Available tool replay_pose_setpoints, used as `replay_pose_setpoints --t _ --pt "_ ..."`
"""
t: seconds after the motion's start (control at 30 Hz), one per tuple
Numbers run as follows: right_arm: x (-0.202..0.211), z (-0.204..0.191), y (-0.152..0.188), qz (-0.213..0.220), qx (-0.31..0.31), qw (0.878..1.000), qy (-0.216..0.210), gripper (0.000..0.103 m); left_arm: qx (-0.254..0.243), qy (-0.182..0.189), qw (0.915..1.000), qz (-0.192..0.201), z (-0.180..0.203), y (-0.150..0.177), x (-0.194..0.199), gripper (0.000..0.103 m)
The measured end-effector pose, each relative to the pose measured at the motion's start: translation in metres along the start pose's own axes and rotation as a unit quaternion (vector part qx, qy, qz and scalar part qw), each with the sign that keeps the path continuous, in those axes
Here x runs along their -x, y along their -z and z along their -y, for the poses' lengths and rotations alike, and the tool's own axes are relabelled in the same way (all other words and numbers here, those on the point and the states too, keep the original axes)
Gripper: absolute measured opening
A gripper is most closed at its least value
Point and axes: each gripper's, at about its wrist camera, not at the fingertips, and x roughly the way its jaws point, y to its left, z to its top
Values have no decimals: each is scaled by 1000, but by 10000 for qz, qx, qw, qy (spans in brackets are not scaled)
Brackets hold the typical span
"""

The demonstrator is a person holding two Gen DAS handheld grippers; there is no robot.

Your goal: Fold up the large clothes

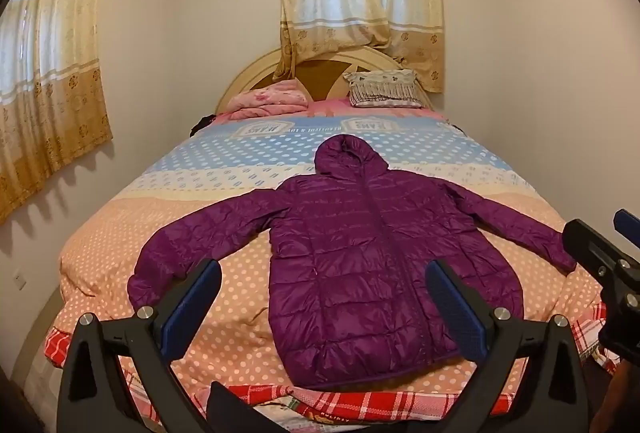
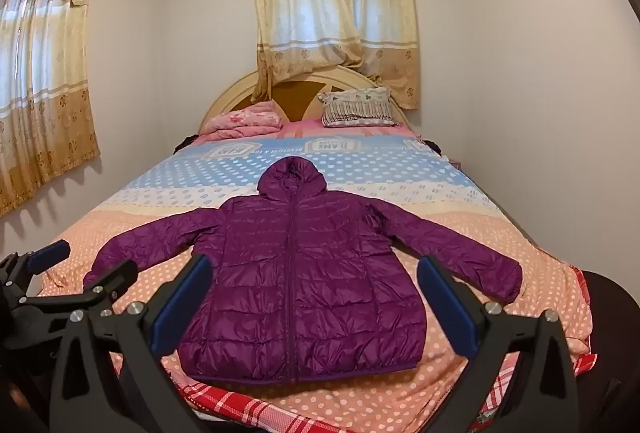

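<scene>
A purple hooded puffer jacket (image 1: 360, 249) lies flat and zipped on the bed, sleeves spread to both sides, hood toward the headboard. It also shows in the right wrist view (image 2: 296, 281). My left gripper (image 1: 324, 309) is open and empty, held above the foot of the bed near the jacket's hem. My right gripper (image 2: 316, 309) is open and empty, held at the foot of the bed over the hem. The right gripper shows at the right edge of the left wrist view (image 1: 608, 257); the left one shows at the left edge of the right wrist view (image 2: 52, 273).
The bed (image 1: 224, 273) has a polka-dot cover in orange, cream and blue bands. A pink folded blanket (image 1: 268, 99) and a pillow (image 1: 384, 89) lie by the headboard. Curtained windows are behind and at left. White walls close in on both sides.
</scene>
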Motion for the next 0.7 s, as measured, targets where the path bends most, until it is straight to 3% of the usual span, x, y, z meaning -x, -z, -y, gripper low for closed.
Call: replay_pose_setpoints --t 0.13,0.17,0.7 --pt "-1 0 1 1 -30 10000 -31 103 50 -79 9999 -79 3 2 -5 102" --pt "-1 0 2 -7 -19 10000 -42 103 11 120 9999 40 1 2 -2 102" --pt "-4 0 7 -60 -26 9999 -91 103 148 10 9997 171 -5 1 5 102"
